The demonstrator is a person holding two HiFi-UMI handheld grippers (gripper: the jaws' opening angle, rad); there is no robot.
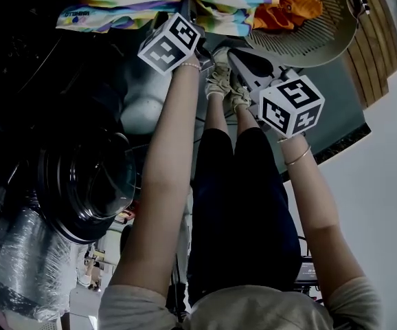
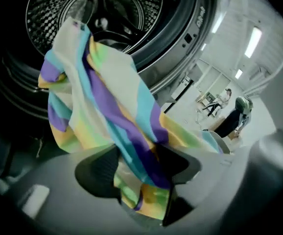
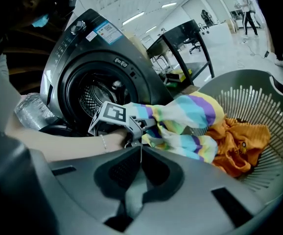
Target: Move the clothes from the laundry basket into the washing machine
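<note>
Striped garment (image 2: 107, 111) before open washer drum (image 2: 127, 9)

Black desk (image 3: 176, 33), perhaps foil-wrapped hose (image 3: 31, 112)

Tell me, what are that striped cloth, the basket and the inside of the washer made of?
The striped cloth looks like thin, soft fabric with a matte surface; it drapes and folds loosely. The basket is probably moulded plastic, dull, with slotted walls. The washer drum is shiny perforated metal, likely stainless steel.

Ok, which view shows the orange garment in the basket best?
Right gripper view: the orange garment lies open in the laundry basket, beside the striped garment. Head view shows it only partly, at the top edge. Left gripper view misses it.
</note>
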